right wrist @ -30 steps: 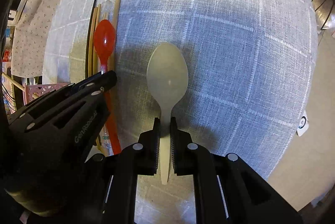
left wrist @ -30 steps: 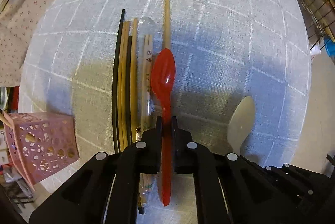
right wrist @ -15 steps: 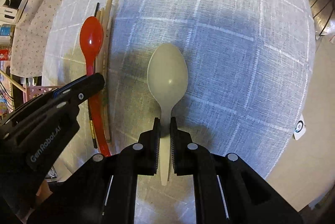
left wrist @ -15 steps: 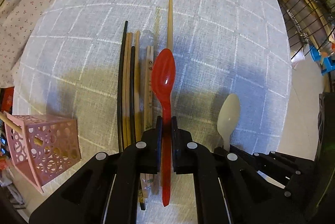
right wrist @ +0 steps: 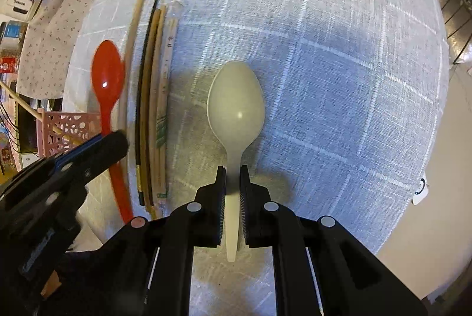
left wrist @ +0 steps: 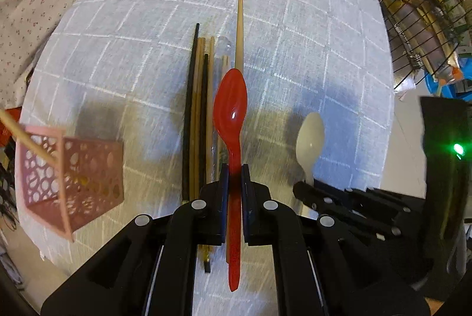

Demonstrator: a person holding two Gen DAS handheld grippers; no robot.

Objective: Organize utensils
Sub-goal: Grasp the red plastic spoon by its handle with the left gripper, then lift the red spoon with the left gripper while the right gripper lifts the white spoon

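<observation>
Checked tablecloth (left wrist: 309,56) bears two held spoons: red spoon (left wrist: 231,109), white spoon (right wrist: 236,100).

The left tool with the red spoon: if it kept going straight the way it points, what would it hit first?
Probably the row of chopsticks on the checked tablecloth: the left tool, shut on the red spoon, points down at them. Depth is unclear.

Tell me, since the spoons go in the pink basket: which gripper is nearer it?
Left. The left gripper, shut on the red spoon, is just beside the basket; the right gripper, holding the white spoon, is beyond the chopsticks.
</observation>
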